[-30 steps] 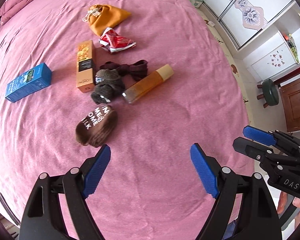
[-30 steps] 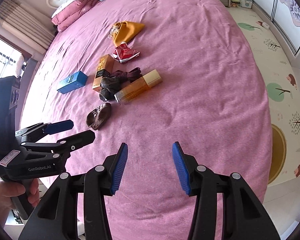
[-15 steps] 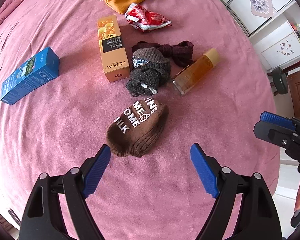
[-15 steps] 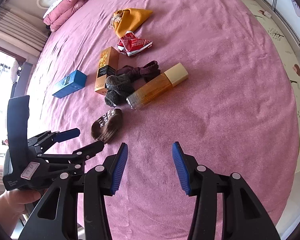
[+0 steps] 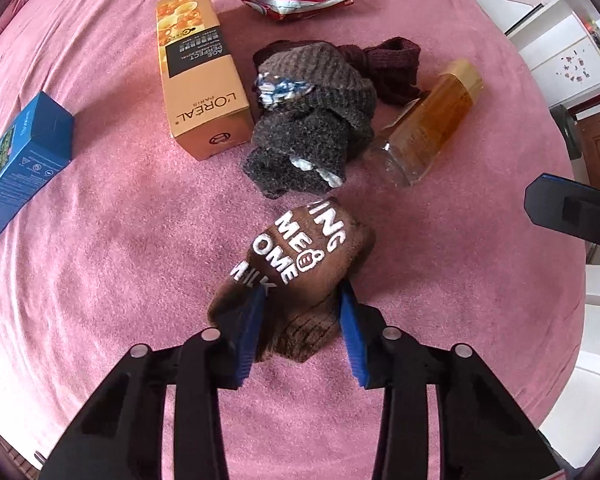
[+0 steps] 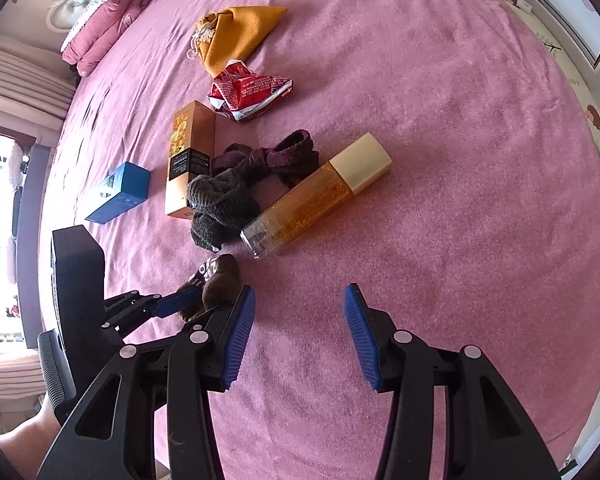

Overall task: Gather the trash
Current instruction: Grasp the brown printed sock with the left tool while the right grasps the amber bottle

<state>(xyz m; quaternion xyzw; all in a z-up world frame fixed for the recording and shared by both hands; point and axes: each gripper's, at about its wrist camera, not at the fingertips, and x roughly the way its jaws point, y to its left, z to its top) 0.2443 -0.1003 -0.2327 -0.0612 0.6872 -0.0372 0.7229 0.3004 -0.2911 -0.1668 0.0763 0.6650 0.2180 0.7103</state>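
Left wrist: left hand-held gripper [image 5: 302, 312] around brown sock [image 5: 300, 276].

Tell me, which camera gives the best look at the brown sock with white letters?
The left wrist view: the brown sock fills the middle, lettering readable, pinched in the left claw. The right wrist view shows it only small and partly hidden behind the claws.

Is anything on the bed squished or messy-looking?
Yes. The red wrapper near the orange pouch is crumpled, and the grey sock lies bunched up against the L'Oreal box. Nothing looks spilled.
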